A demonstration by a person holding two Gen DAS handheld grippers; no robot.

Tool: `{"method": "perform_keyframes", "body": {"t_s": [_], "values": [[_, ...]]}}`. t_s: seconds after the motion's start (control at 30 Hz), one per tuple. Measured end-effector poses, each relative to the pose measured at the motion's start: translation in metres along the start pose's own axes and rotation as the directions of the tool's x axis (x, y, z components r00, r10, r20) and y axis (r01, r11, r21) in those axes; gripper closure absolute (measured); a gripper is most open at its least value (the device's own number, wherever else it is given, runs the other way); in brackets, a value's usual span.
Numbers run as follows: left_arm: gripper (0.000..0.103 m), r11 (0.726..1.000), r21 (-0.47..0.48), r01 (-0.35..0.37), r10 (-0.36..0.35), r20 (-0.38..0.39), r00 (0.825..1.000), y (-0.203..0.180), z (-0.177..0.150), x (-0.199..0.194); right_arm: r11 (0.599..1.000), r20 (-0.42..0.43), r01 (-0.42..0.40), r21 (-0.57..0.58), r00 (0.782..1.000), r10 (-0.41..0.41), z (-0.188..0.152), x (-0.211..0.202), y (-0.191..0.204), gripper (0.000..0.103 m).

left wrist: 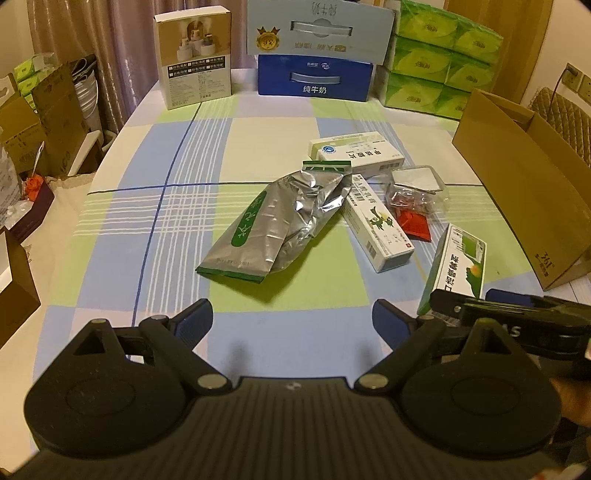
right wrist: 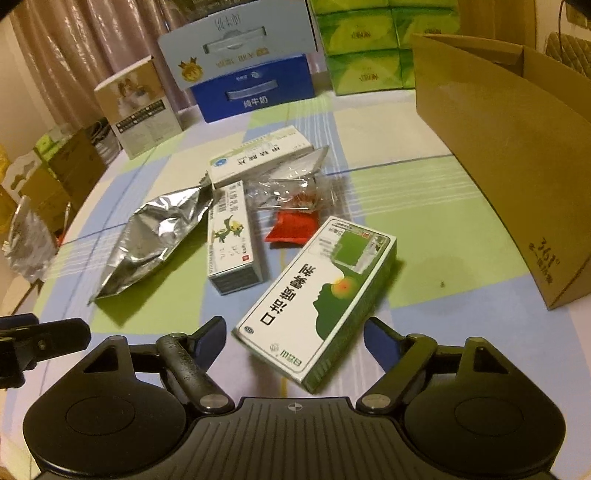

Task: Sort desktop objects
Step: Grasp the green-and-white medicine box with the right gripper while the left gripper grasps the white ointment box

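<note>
Both hand-held grippers gape empty; right hand-held gripper [right wrist: 294, 338] should straddle the green-and-white box [right wrist: 317, 299] at 12 o'clock squarely, then close across its narrow width.

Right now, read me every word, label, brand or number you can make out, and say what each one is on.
"纯牛奶": blue milk carton at the back.
"361°": brown cardboard box, near its lower corner.
"口洁喷雾剂", upside down: green and white box between the open right gripper fingers.
Upside-down print on the pale blue carton: blurred.
Silver foil bag and other medicine boxes: too small or blurred.
</note>
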State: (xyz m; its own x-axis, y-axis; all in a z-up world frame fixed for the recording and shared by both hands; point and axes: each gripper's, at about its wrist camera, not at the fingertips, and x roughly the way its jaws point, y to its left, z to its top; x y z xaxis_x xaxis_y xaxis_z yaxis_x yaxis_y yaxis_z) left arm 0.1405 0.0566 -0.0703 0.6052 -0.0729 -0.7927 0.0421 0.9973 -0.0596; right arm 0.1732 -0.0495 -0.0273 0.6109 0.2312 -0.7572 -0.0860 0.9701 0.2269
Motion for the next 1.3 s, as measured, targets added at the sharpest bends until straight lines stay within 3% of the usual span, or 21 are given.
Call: {"method": "perform_keyframes", "body": {"t_s": [0.23,0.33,0.5,0.73,0.93,1.13,1.3], "values": [[0.012,1.0,-0.012,0.002,-0.002,-0.012,1.0,-0.002,0.002,0.013,0.996,0.016,0.053,-0.073,0.999,-0.052,0.002,0.013,0.009,0.025],[0.012,1.0,-0.013,0.005,-0.005,-0.015,1.0,-0.005,0.003,0.016,0.993,0.018,0.048,-0.107,0.999,-0.046,0.003,0.01,0.004,0.034],[0.012,1.0,-0.009,0.03,-0.03,-0.013,0.999,-0.014,0.007,0.022,0.987,0.043,0.054,-0.154,0.998,-0.048,0.009,-0.003,-0.017,0.047],[0.013,0.996,0.001,0.088,-0.088,-0.015,0.996,-0.041,0.019,0.039,0.968,0.092,0.104,-0.227,0.992,-0.085,0.01,-0.01,-0.048,0.049],[0.027,0.993,0.042,0.107,-0.106,-0.023,0.994,-0.071,0.028,0.069,0.963,0.103,0.088,-0.255,0.993,-0.063,0.004,-0.012,-0.06,0.049],[0.038,0.995,0.025,0.096,-0.096,-0.015,0.995,-0.084,0.035,0.098,0.97,0.106,0.062,-0.236,0.994,-0.038,0.004,-0.013,-0.065,0.049],[0.061,0.998,0.026,0.053,-0.052,-0.016,0.998,-0.089,0.038,0.115,0.971,0.107,0.055,-0.234,0.994,-0.031,0.002,-0.015,-0.066,0.049]]}}
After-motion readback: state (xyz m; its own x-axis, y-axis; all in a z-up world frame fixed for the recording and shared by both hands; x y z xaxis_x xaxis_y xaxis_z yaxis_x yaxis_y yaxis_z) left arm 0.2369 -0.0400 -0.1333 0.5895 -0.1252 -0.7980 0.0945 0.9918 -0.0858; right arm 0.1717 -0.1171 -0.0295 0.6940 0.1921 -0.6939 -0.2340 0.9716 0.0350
